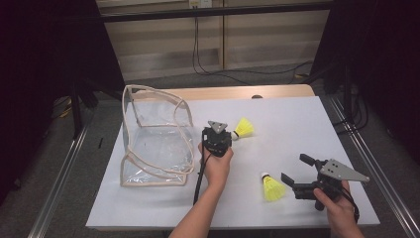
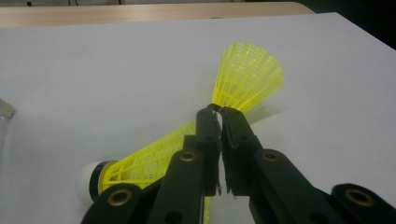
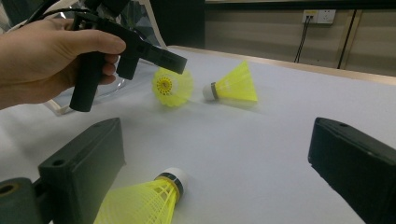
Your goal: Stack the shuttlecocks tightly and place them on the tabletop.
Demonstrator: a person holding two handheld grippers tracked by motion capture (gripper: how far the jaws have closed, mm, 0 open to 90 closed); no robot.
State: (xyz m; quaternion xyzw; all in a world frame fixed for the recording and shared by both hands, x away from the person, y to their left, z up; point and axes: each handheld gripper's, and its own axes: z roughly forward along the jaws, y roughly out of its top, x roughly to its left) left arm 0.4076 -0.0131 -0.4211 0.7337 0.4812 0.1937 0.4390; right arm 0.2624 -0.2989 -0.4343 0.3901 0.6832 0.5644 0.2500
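Observation:
Three yellow shuttlecocks with white corks are on or over the white table. My left gripper (image 2: 219, 109) is shut on the base of one shuttlecock (image 2: 247, 77), whose skirt fans out past the tips. A second shuttlecock (image 2: 140, 163) lies on the table beneath those jaws. In the high view, a yellow skirt (image 1: 244, 128) shows just right of the left gripper (image 1: 218, 135); which of the two it is cannot be told there. My right gripper (image 1: 294, 167) (image 3: 217, 140) stands open, with the third shuttlecock (image 1: 272, 188) (image 3: 144, 200) lying beside its lower jaw, untouched.
A clear plastic bag with beige trim (image 1: 158, 148) stands open at the table's left. The white sheet (image 1: 297, 119) covers the table, with a wooden strip along the far edge. Metal rails (image 1: 371, 163) run along both sides, and cables lie on the floor beyond.

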